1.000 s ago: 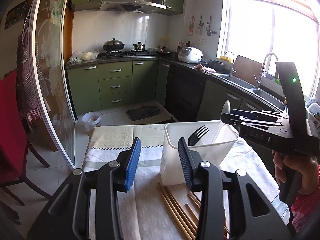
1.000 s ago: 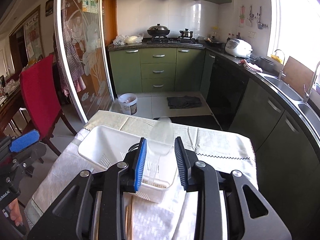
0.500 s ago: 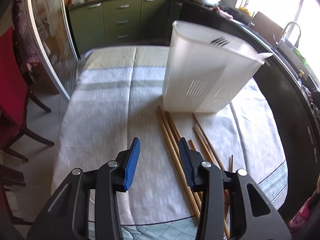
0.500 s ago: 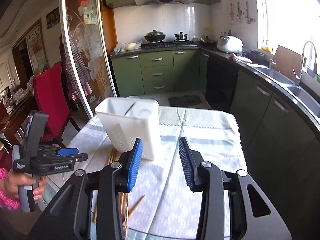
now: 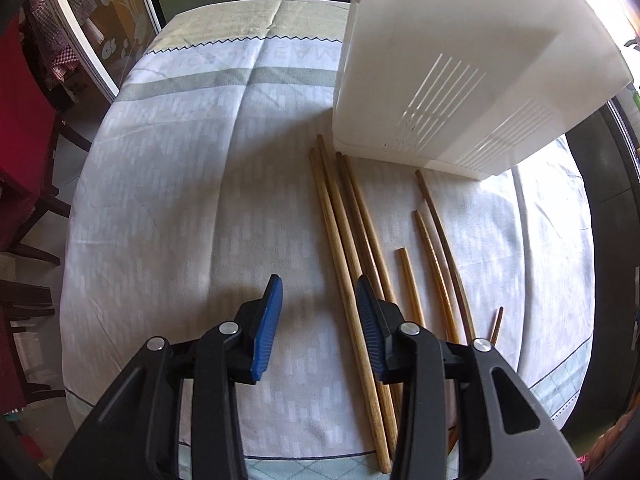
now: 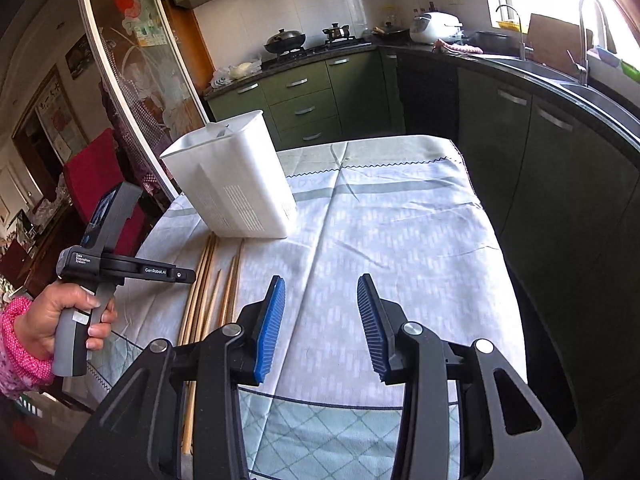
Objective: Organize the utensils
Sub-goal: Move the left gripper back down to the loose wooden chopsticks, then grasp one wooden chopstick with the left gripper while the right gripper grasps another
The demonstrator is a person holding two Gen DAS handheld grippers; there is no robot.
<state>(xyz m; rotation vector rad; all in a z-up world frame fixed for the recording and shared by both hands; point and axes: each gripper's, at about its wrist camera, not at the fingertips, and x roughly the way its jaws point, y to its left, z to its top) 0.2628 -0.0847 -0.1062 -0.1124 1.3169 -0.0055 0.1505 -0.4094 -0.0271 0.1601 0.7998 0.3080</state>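
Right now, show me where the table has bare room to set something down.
Free: the patterned tablecloth left of the long wooden chopsticks, and the wide stretch right of the white slotted plastic holder. Crowded: the strip in front of the holder, where the chopsticks lie side by side to the near edge.

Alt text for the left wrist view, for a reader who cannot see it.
The left gripper hangs open over a cloth-covered table, with the leftmost of several wooden chopsticks running between its blue pads. A white slotted utensil holder stands just beyond the chopsticks' far ends.
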